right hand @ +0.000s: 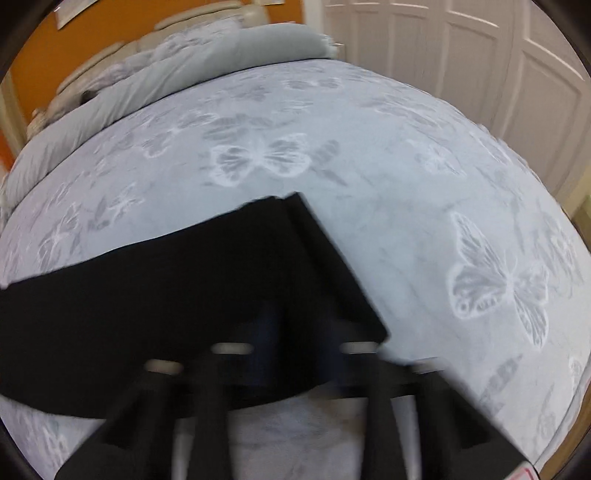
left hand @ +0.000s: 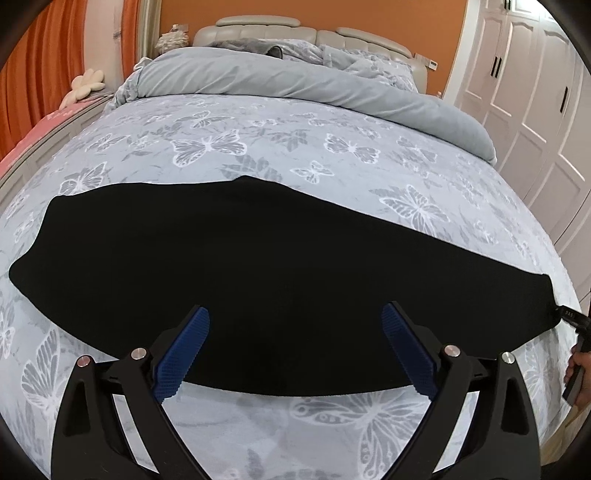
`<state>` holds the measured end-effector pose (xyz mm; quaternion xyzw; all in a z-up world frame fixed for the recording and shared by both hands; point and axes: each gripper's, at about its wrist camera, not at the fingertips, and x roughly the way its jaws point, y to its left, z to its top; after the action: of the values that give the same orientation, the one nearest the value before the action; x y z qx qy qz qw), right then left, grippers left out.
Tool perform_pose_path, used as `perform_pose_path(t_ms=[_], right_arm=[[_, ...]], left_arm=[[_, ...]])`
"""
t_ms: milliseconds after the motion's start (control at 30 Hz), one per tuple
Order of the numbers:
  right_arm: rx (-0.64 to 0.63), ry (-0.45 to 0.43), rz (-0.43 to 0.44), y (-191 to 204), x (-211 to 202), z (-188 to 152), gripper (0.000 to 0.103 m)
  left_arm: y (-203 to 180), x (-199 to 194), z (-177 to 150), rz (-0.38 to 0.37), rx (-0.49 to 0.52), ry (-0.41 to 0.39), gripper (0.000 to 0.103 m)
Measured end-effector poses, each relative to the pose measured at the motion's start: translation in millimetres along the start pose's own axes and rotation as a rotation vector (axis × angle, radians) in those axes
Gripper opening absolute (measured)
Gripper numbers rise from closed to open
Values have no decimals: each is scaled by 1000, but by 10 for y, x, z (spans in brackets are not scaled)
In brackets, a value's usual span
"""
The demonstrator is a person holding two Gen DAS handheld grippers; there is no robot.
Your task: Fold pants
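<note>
Black pants lie stretched flat across the butterfly-print bed, left to right. My left gripper hovers over their near edge around the middle, its blue pads wide apart and nothing between them. At the far right end of the pants, my right gripper meets the cloth, held by a hand. The right wrist view is blurred. There the pants end in a raised ridge, and the right gripper has its dark fingers drawn together on that end.
The grey butterfly bedspread covers the bed. A rolled grey duvet lies along the headboard. White wardrobe doors stand close on the right. Orange curtains hang at the left.
</note>
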<state>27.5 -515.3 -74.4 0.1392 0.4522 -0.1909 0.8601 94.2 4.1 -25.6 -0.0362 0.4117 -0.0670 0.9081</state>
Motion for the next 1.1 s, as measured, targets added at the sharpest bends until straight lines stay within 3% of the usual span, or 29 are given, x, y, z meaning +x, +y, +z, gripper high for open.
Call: perform_pose_path(t_ms=[100,167,267,367,400,433,600,667,767,800,867,933,1000,1033,1100], right_arm=[[-27,-138,-49,49,-343,115,6],[11,-164,-66,-88,-383,154,5],[67,19,-77,-346,137,24,7],[28,-25,-107,-237,3,62,24],[46,-60,-96,-196,-124,84,39],[58,-94,-97,-160,-239,85,44],[-7,-157,6,345,-626,66,44],[-56,-138,68,620,-646,33,42],[-146,-65,146,1035,-448,-4,30],[-183,-37,116,1098,-290,-32,30],[-183,50,-36,943,118,-43,30],[-51,36,35,668,129,30,24],[0,-16,-107,637,-87,148,23],[-8,-60,-89,716,-221,174,23],[-60,-106,39,1117,-479,191,23]], left_arm=[[-7,0,7,3,2,-4,93],[6,-9,10,-1,-5,-7,93],[12,5,1,-1,-6,0,93],[8,46,-12,-8,-13,20,94],[7,62,-16,-15,-17,30,94],[9,79,-21,-20,-19,37,94],[69,94,-33,-3,-36,48,94],[148,79,-12,-1,-64,49,94],[453,7,62,3,-156,39,94],[530,-15,75,8,-176,35,94],[808,-93,128,60,-213,14,94],[1083,-170,174,151,-226,-10,94],[1316,-219,194,204,-250,-25,94],[1470,-228,204,227,-266,-25,94],[1720,-201,190,282,-282,-7,94]])
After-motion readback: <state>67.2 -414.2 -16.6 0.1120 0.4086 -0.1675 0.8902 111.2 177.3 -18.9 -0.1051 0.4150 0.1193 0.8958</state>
